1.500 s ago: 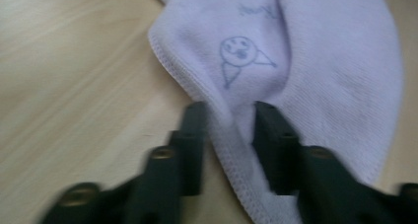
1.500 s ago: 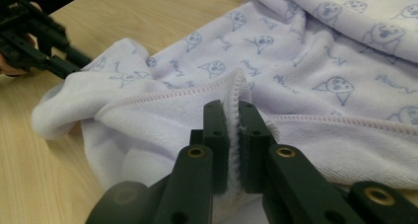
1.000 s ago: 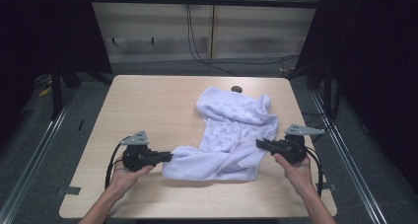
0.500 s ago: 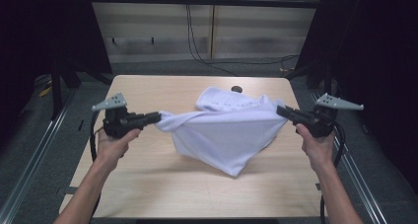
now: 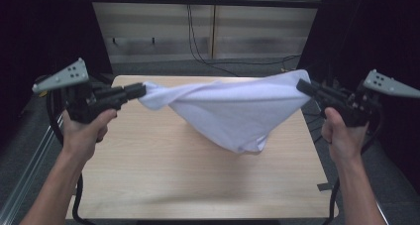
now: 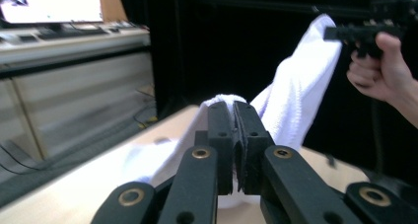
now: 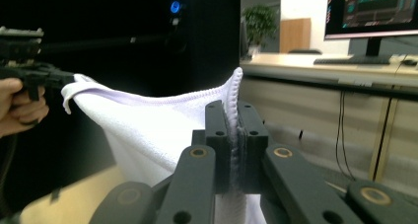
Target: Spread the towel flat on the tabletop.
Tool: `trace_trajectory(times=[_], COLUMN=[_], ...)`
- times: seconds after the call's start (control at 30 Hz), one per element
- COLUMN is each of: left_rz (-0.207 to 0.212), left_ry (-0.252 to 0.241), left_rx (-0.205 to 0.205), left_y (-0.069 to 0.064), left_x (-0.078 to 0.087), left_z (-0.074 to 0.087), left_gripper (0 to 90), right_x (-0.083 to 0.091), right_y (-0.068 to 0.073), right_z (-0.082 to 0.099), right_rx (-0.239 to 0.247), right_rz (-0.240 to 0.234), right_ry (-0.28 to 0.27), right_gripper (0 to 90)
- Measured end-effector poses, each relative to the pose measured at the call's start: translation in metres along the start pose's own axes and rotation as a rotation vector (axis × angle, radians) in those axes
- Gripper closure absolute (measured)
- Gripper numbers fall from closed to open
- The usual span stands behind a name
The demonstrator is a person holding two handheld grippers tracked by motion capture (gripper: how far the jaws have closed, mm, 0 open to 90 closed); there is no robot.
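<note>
Above the middle of the tabletop (image 5: 163, 185) we are holding a white towel (image 5: 237, 116) in the air, stretched between our two grippers, its lowest fold hanging toward the table's right half without, as far as we can judge, touching the wood. Our left gripper (image 5: 140, 90) is pinching one corner over the far left corner of the table, and its own view is showing the jaws clamped tight on a fold of cloth (image 6: 236, 135). Our right gripper (image 5: 302, 85) is pinching the opposite corner out past the right edge, and its jaws are likewise pressed together with the hemmed edge (image 7: 235, 130) standing up between them. The towel's long axis is running left to right along the taut upper edge, from one set of jaws to the other, with the slack hanging below that line. Both hands are standing about equally near the cloth, so we judge that any spreading or laying down is depending on moving them together and keeping that upper edge level.
</note>
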State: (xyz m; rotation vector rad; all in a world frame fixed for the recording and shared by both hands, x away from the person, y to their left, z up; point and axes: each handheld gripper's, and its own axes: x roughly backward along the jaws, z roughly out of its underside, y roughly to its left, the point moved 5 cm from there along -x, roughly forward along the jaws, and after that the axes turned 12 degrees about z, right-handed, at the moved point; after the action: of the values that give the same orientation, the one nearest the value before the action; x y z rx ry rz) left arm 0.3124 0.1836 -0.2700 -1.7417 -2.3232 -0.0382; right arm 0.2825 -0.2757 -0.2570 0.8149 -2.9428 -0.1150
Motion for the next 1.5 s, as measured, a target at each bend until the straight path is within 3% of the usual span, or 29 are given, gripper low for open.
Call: trace_trajectory(times=[0.07,0.13,0.2,0.23,0.3,0.4,0.47,0.53,0.6,0.63,0.7,0.77,0.83,0.93,1.07,1.2,1.23,1.3,1.33,1.37,1.4,1.5], left_rz=[0.034,0.067,0.090,0.100,0.133,0.170,0.198,0.219,0.231,0.240,0.219,0.197,0.173,0.128,0.095,0.065,0.036,0.029,0.009,-0.001,0.003,0.032], left_ry=[0.052,0.069,0.128,0.142,0.198,0.250,0.280,0.315,0.307,0.302,0.299,0.283,0.259,0.314,0.363,0.428,0.435,0.458,0.500,0.507,0.507,0.520], left_rx=[0.058,0.125,0.203,0.224,0.290,0.337,0.357,0.341,0.354,0.340,0.327,0.328,0.341,0.290,0.299,0.285,0.272,0.273,0.256,0.233,0.234,0.244], left_y=[-0.007,-0.011,-0.013,-0.014,-0.022,-0.037,-0.050,-0.066,-0.077,-0.083,-0.084,-0.075,-0.063,-0.038,0.006,0.034,0.041,0.047,0.047,0.046,0.043,0.033], left_x=[-0.004,-0.009,-0.019,-0.022,-0.029,-0.029,-0.025,-0.018,-0.011,-0.006,-0.001,-0.002,-0.006,-0.024,-0.060,-0.095,-0.103,-0.112,-0.114,-0.115,-0.112,-0.100], left_z=[0.032,0.066,0.113,0.127,0.164,0.199,0.210,0.215,0.214,0.213,0.210,0.208,0.205,0.204,0.215,0.227,0.230,0.235,0.239,0.243,0.244,0.247], left_gripper=[87.2,87.2,87.1,87.0,87.0,86.8,86.5,85.9,83.7,81.2,74.6,69.6,66.7,64.5,66.7,70.3,70.8,72.6,74.5,77.6,80.7,87.8], right_x=[0.012,0.022,0.032,0.040,0.050,0.069,0.082,0.099,0.112,0.117,0.125,0.123,0.110,0.079,0.023,-0.015,-0.022,-0.037,-0.042,-0.044,-0.043,-0.029], right_y=[0.005,0.009,0.013,0.015,0.017,0.029,0.037,0.048,0.053,0.054,0.052,0.048,0.042,0.032,0.019,0.013,0.012,0.010,0.011,0.011,0.012,0.012], right_z=[0.025,0.055,0.095,0.119,0.150,0.191,0.206,0.217,0.217,0.215,0.205,0.197,0.195,0.202,0.224,0.234,0.236,0.242,0.245,0.248,0.248,0.244], right_rx=[-0.008,-0.014,-0.049,-0.073,-0.098,-0.122,-0.137,-0.154,-0.167,-0.162,-0.156,-0.148,-0.106,-0.123,-0.095,-0.067,-0.064,-0.058,-0.055,-0.045,-0.036,-0.021], right_rz=[-0.027,-0.040,-0.055,-0.068,-0.068,-0.084,-0.116,-0.129,-0.122,-0.123,-0.105,-0.094,-0.055,-0.055,-0.046,-0.027,-0.017,-0.015,-0.010,-0.013,0.007,0.021], right_ry=[0.049,0.104,0.167,0.201,0.246,0.366,0.395,0.417,0.421,0.412,0.383,0.368,0.388,0.403,0.506,0.567,0.577,0.600,0.617,0.631,0.630,0.621], right_gripper=[86.3,86.3,86.3,86.3,86.3,86.1,85.6,82.0,70.8,68.8,64.0,63.4,63.6,63.7,62.6,59.7,58.8,59.8,66.8,78.6,85.9,88.6])
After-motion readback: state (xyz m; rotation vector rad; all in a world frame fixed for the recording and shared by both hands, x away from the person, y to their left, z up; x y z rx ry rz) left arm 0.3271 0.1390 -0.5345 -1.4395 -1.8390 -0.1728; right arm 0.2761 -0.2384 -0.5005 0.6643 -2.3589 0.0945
